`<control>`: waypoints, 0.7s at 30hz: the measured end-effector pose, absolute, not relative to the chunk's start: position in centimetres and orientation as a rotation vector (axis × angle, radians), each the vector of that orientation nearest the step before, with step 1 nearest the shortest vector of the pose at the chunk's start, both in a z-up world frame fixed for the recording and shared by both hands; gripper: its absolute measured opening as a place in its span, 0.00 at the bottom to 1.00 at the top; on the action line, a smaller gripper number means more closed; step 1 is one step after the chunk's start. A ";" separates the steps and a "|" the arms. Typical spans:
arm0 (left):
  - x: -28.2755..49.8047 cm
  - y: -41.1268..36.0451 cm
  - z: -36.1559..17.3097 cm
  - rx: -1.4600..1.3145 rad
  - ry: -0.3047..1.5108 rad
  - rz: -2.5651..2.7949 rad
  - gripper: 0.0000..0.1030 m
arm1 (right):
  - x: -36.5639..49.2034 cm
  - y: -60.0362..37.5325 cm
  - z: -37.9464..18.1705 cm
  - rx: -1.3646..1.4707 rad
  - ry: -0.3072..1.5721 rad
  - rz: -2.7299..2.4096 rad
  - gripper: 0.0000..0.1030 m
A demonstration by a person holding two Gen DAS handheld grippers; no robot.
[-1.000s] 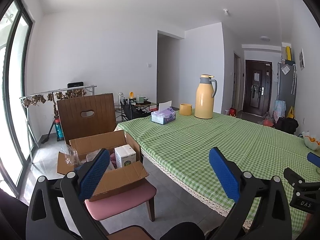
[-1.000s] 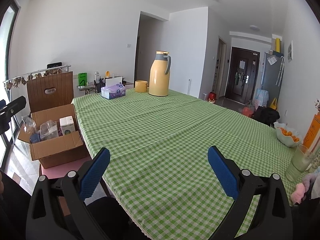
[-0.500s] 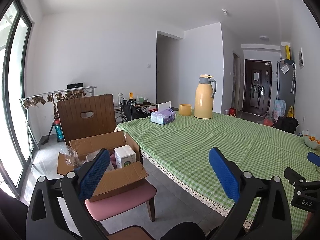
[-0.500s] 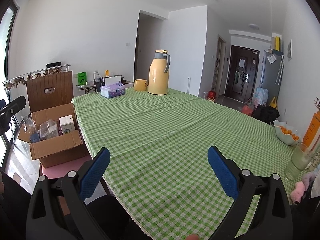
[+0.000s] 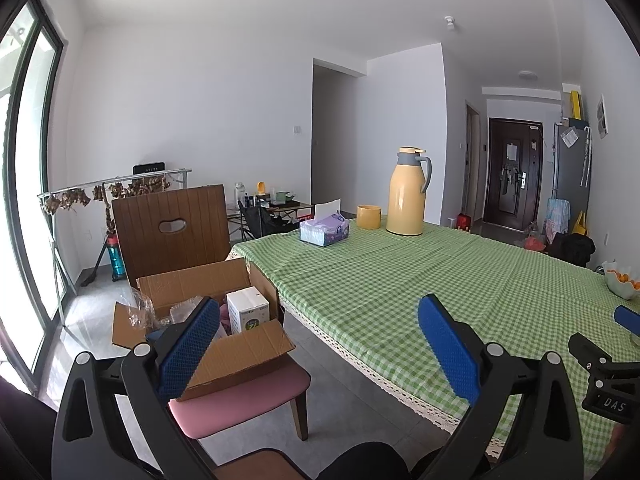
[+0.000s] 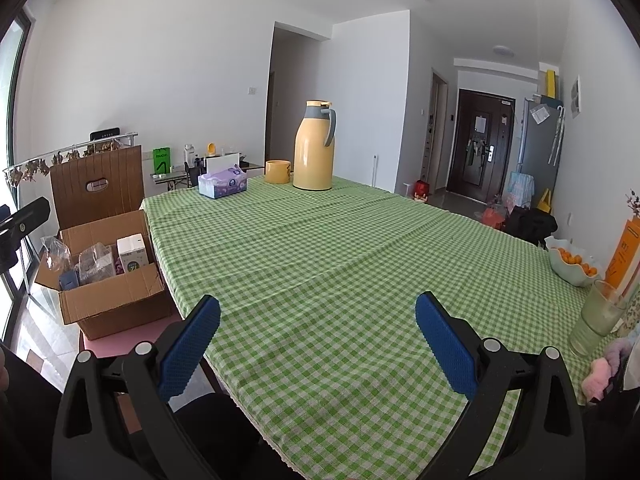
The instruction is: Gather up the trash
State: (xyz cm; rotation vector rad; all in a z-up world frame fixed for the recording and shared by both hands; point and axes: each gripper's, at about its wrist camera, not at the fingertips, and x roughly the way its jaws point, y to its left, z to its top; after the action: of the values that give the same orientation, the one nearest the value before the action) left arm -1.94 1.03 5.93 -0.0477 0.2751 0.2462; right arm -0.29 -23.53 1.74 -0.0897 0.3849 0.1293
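White-walled room, long tabletop [image 6: 360, 264] under a green checked cloth. Left hand-held gripper [image 5: 316, 352]: released, jaws spread wide, empty, hovering off the tabletop's near edge. Right hand-held gripper [image 6: 316, 344]: also released and empty, above the cloth. Open brown cardboard box [image 6: 108, 300] sits on a pink-cushioned wooden chair [image 5: 240, 396] just beside the tabletop, holding clear plastic wrappers [image 6: 94, 266] and a white carton [image 6: 134, 254]. Yellow thermos jug [image 6: 314, 148], yellow cup [image 6: 277, 171] and purple tissue box [image 6: 222, 184] stand at the far end.
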 end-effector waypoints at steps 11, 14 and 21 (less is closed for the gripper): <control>-1.7 1.2 5.8 -0.034 0.291 0.232 0.94 | 0.0 -23.9 1.5 -0.085 0.399 0.137 0.91; -1.7 1.0 5.8 -0.028 0.288 0.233 0.94 | 0.2 -23.8 1.6 -0.088 0.398 0.138 0.91; -1.9 0.9 5.7 -0.026 0.271 0.227 0.94 | 0.5 -23.8 1.4 -0.086 0.399 0.139 0.91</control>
State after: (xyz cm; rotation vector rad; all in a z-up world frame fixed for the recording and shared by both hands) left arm -1.86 0.87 5.69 -0.0260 0.2713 0.2271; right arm 0.47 -23.77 1.43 -0.0863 0.3986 0.1389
